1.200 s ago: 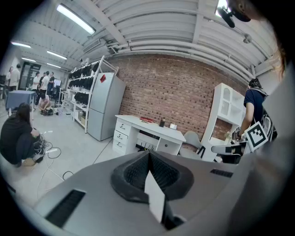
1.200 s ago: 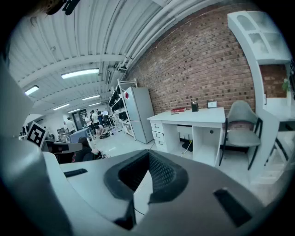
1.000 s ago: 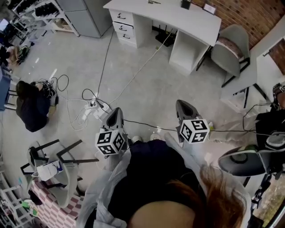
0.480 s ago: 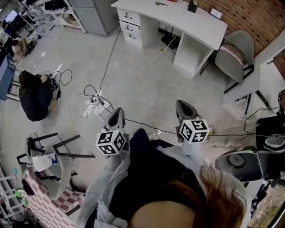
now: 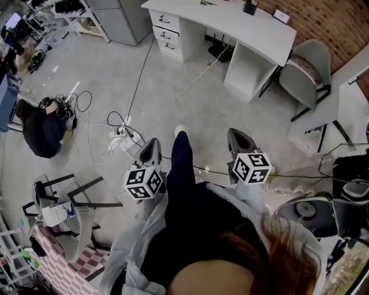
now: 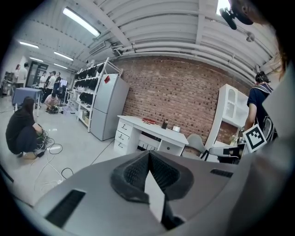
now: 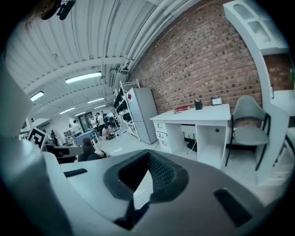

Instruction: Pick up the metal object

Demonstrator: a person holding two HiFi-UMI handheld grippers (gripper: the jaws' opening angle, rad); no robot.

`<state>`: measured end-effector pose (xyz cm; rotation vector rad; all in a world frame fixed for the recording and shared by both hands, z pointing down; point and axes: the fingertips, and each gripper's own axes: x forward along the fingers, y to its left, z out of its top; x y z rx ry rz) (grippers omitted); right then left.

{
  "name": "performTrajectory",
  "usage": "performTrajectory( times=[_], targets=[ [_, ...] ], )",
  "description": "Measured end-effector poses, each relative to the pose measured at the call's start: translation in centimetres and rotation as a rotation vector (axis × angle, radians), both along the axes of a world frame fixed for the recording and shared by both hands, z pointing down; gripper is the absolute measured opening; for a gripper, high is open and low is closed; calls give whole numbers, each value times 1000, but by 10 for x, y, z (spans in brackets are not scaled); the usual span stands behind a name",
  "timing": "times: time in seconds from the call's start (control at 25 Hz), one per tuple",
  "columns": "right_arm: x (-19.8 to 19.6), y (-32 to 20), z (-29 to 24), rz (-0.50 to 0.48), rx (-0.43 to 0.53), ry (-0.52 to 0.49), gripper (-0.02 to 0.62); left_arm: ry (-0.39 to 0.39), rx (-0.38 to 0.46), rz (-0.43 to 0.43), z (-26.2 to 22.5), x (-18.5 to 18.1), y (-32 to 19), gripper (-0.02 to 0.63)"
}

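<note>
Closest to the head camera, the person's dark-clothed leg (image 5: 180,167) steps forward between the two tools, with a white shoe (image 5: 181,131) at its end. On either side sit the marker cubes, and just ahead of them the grey bodies of the grippers point out over the floor.

The left gripper (image 5: 152,142) is clenched. In the left gripper view its ribbed pads (image 6: 163,173) meet at the tip with nothing between them. The right gripper (image 5: 235,136) is likewise clenched and empty, and its pads (image 7: 161,173) touch at the tip in the right gripper view.

To the left, near the person, stands a dark-framed stool (image 5: 72,199). Beyond the left gripper a tangle of cables (image 5: 112,135) runs across the pale concrete floor (image 5: 190,98). Further left, a person in dark clothes (image 5: 39,131) crouches by more wires.

Well ahead stands a white desk (image 5: 230,23) with drawers, and a grey chair (image 5: 308,63) is just to its right. A grey cabinet (image 5: 118,20) stands to the desk's left, and a brick wall (image 5: 331,17) rises behind it. Small items sit on the desk, too small to tell apart, so where the metal object lies cannot be made out.
</note>
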<state>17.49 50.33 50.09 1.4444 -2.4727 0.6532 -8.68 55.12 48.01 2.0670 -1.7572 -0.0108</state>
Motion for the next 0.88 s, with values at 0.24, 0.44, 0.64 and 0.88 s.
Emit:
performTrajectory(
  times=[0.24,0.44,0.64,0.88],
  targets=[
    [-7,-60,1,31,12,0,5,34,28,26,2,-10,-69,15],
    [-16,-123,-3,69,7,-2,5,38,29,49,-1,-24,-141,15],
    [-28,-186,-13,94,0,17,5,30,15,77,-8,-41,-212,15],
    [-42,-267,-20,151,10,16,5,27,10,124,-9,-57,-302,15]
  ],
)
